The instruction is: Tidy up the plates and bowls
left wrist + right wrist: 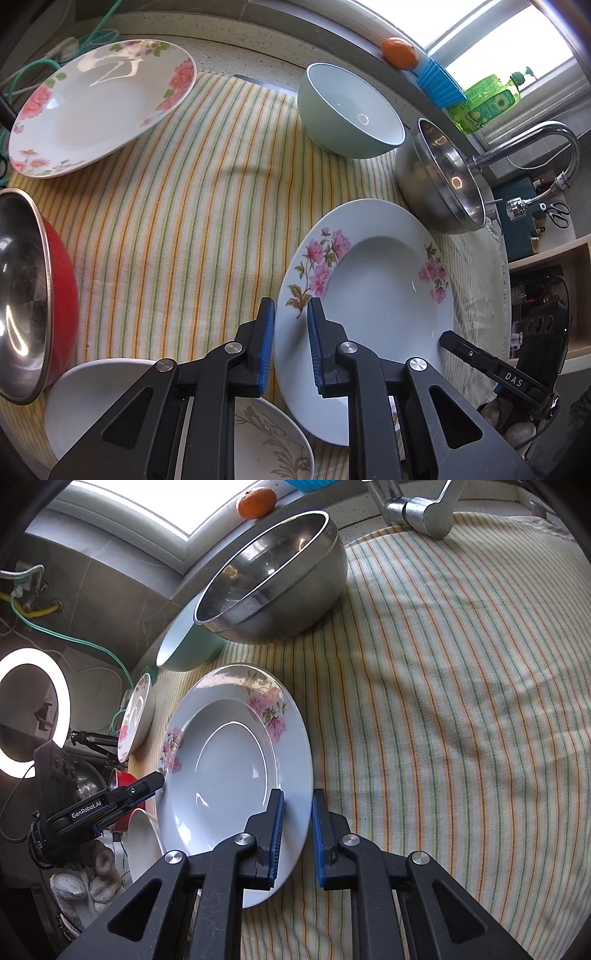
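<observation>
- The striped cloth (pixel 192 229) covers the whole counter I'm working over, and every dish sits on it.
- The pink-flowered plate (pixel 373 306) is the piece in hand. It lies near the right end of the cloth, just in front of the steel bowl (pixel 439 184), and both tongs are on it.
- My left gripper (pixel 291 347) straddles the plate's near-left rim, blue pads drawn in close on either side of the edge. I read that as a pinch on the rim.
- My right gripper (pixel 297 834) does the same on the opposite rim, one pad over the plate's face and one outside the edge, pressed in narrow.
- I judge the step to be a two-handed grasp just made, with the lift not yet begun; whether the plate has left the cloth I cannot tell.
- The rose-rimmed plate (pixel 103 107) at the far left corner looks the natural partner for stacking.
- The green bowl (pixel 351 114) stands beside the steel bowl at the back.
- The red bowl (pixel 40 291) sits at the left edge, with a white bowl (pixel 96 398) and a leaf-patterned dish (pixel 269 443) below my left tongs.
- Next move calls for raising both hands together, level, so the plate does not slip or twist, then carrying it over open cloth clear of the bowls.
</observation>
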The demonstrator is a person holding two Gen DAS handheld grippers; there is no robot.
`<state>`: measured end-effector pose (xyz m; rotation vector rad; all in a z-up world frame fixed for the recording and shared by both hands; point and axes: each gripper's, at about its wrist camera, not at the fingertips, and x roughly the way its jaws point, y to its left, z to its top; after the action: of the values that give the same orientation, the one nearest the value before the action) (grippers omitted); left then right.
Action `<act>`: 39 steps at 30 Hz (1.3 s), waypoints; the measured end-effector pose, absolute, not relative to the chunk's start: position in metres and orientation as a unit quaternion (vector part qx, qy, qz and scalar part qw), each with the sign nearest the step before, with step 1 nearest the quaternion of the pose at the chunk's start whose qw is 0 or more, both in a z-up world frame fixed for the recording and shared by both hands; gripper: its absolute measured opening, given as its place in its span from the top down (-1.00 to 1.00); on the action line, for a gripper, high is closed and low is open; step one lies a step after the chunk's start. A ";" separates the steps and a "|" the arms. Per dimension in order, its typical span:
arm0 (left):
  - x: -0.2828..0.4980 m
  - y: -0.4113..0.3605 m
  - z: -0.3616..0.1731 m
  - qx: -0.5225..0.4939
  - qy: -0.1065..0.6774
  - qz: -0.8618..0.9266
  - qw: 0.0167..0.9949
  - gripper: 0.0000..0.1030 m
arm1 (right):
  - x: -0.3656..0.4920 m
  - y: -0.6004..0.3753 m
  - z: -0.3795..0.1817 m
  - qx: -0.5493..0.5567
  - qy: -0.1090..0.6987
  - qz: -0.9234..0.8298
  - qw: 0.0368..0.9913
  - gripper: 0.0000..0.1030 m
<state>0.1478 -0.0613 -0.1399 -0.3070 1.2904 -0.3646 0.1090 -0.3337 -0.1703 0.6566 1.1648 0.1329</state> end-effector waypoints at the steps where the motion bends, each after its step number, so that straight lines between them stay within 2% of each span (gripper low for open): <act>1: 0.147 -0.061 -0.140 -0.141 0.596 -0.168 0.773 0.69 | 0.109 -0.334 -0.170 0.303 0.540 0.061 0.783 0.74; 39: 0.084 -0.106 -0.137 -0.125 0.607 -0.194 0.761 0.69 | 0.042 -0.366 -0.152 0.280 0.526 0.037 0.802 0.73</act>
<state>0.0843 -0.1055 -0.1373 -0.2716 1.3209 -0.4221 0.0421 -0.3663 -0.1519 0.5996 1.1284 0.0796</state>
